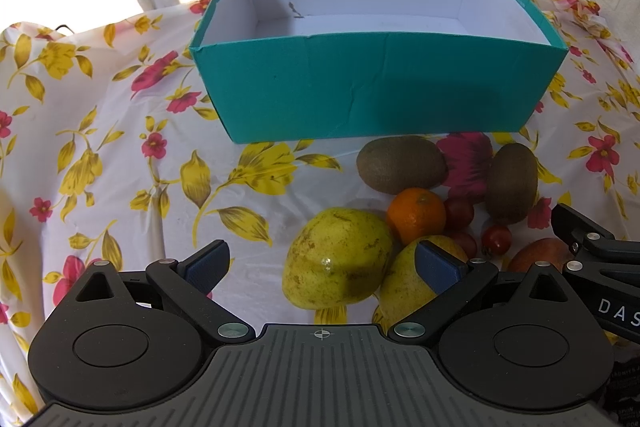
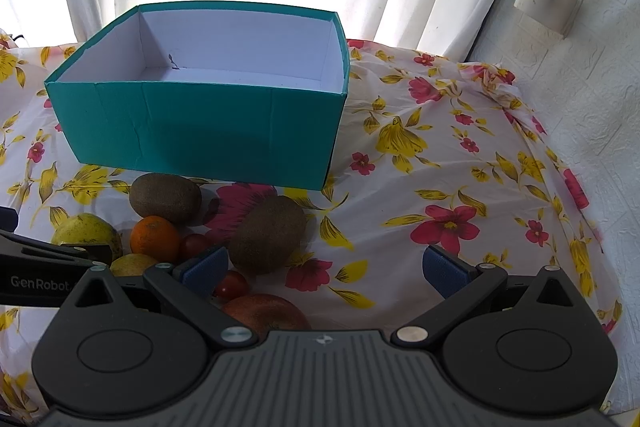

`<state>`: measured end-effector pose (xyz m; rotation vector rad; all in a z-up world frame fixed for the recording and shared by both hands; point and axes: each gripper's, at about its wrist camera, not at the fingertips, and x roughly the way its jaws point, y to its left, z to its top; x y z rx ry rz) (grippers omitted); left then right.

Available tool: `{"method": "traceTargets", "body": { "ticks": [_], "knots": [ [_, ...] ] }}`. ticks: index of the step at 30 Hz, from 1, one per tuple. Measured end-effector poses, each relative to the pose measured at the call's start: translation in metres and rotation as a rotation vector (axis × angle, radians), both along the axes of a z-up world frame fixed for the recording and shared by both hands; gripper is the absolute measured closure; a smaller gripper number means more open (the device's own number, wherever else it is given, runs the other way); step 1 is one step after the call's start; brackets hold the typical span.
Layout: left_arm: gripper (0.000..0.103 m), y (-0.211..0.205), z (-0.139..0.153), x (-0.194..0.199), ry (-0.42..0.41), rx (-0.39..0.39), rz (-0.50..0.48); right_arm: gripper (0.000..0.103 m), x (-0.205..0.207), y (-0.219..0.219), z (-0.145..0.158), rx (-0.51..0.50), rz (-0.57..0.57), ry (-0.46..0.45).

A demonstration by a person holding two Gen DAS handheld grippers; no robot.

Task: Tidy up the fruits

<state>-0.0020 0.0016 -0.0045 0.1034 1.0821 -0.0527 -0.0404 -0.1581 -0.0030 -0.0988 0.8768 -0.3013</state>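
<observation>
Fruits sit loose on the tablecloth (image 1: 120, 131) before the teal box (image 1: 372, 95). Our left gripper (image 1: 322, 265) and right gripper (image 2: 326, 267) gape wide, holding nothing. Yellow pear (image 1: 336, 259) looks firm, bruisable; we'd pinch its belly.

Count: 1 teal box (image 1: 376, 87), 2 kiwis (image 1: 401, 164) (image 1: 512, 182), 2 yellow-green pears (image 1: 336, 257) (image 1: 404, 287), 1 mandarin (image 1: 416, 215), 3 cherry tomatoes (image 1: 459, 211) (image 1: 496, 239) (image 1: 464, 242), 1 red apple (image 2: 266, 313).
</observation>
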Motion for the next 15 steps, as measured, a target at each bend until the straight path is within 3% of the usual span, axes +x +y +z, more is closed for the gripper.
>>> {"method": "traceTargets", "body": {
  "ticks": [15],
  "knots": [
    [0.002,0.0029,0.0032,0.0006,-0.007,-0.022,0.005,0.0,-0.0015,-0.0012,0.0001,0.005,-0.001,-0.007]
  ]
}}
